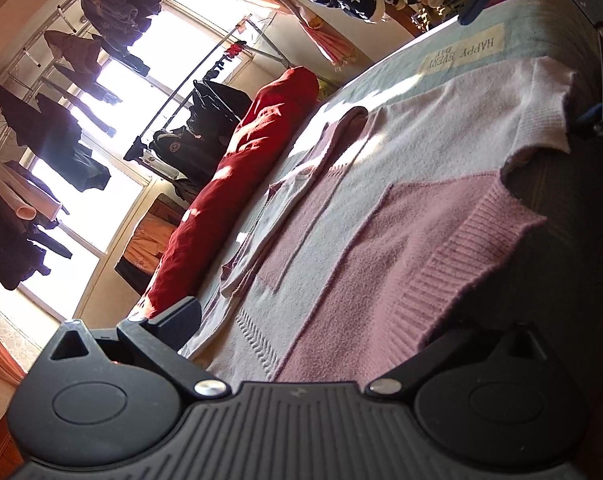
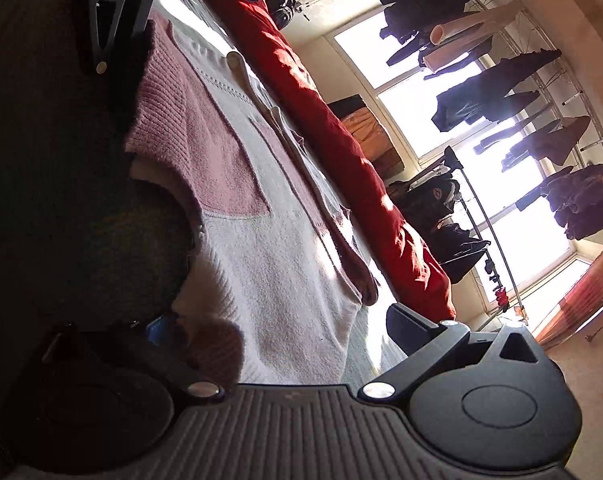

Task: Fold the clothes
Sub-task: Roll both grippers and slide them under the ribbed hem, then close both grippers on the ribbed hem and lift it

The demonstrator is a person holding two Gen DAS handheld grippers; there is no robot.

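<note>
My left gripper [image 1: 305, 332] is matt black plastic with ribbed housing and shiny metal pivot pins. Between its fingers lies the pink-and-white knitted sweater [image 1: 381, 216], fuzzy wool with a ribbed hem. My right gripper [image 2: 285, 340] looks the same. The long red bolster [image 2: 341, 152] is smooth creased cloth.

Black ribbed hand-held gripper [image 1: 305, 336], silver screws
</note>
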